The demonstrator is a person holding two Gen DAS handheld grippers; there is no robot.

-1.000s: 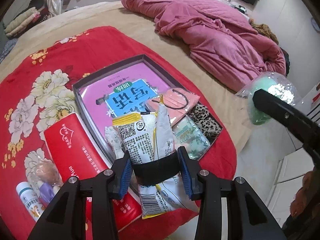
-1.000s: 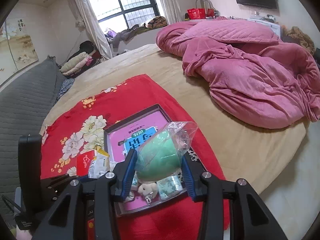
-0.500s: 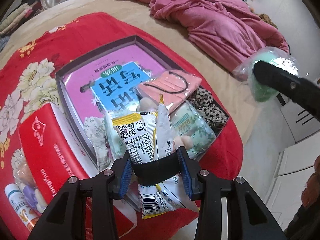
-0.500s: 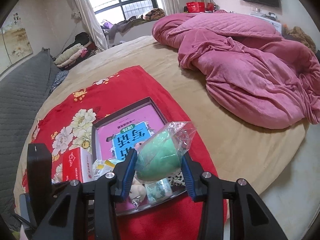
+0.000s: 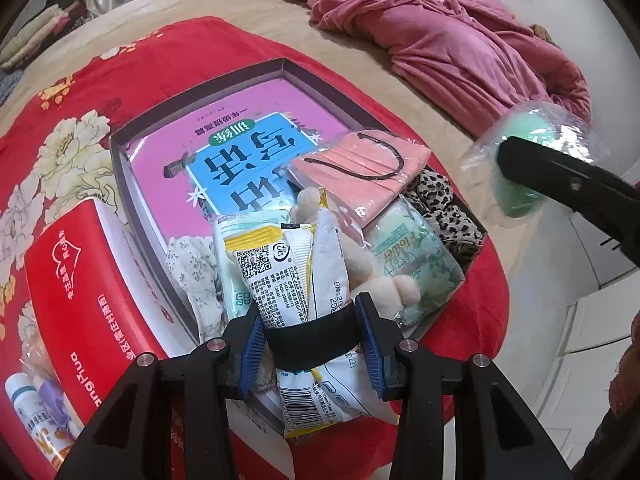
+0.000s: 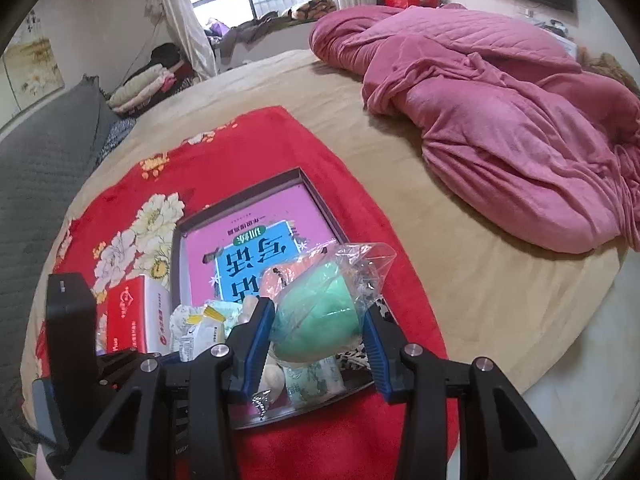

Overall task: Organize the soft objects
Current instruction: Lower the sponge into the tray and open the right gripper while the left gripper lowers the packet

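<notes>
My left gripper point(image 5: 310, 342) is shut on a white and yellow snack packet point(image 5: 296, 276), held just above the near end of a dark shallow tray point(image 5: 332, 80). The tray holds a pink book point(image 5: 244, 148), a bagged pink mask point(image 5: 360, 168), a leopard-print cloth point(image 5: 444, 204), a mint tissue pack point(image 5: 412, 264), a cream plush toy point(image 5: 384, 288) and a floral cloth point(image 5: 196, 276). My right gripper point(image 6: 318, 344) is shut on a green soft object in a clear bag point(image 6: 316, 312), hovering over the tray's near right corner point(image 6: 360, 384); it also shows at the right of the left wrist view as the bagged green object point(image 5: 520, 196).
The tray lies on a red floral cloth point(image 6: 224, 160) spread on a tan bed point(image 6: 460, 280). A red tissue box point(image 5: 76, 292) stands left of the tray, with small bottles point(image 5: 32, 412) beyond it. A rumpled pink quilt point(image 6: 500, 112) covers the bed's far right.
Both grippers have sunk toward the tray with their loads still held. The tray and its contents loom larger in both views; the right gripper has drifted closer over the tray's corner.
</notes>
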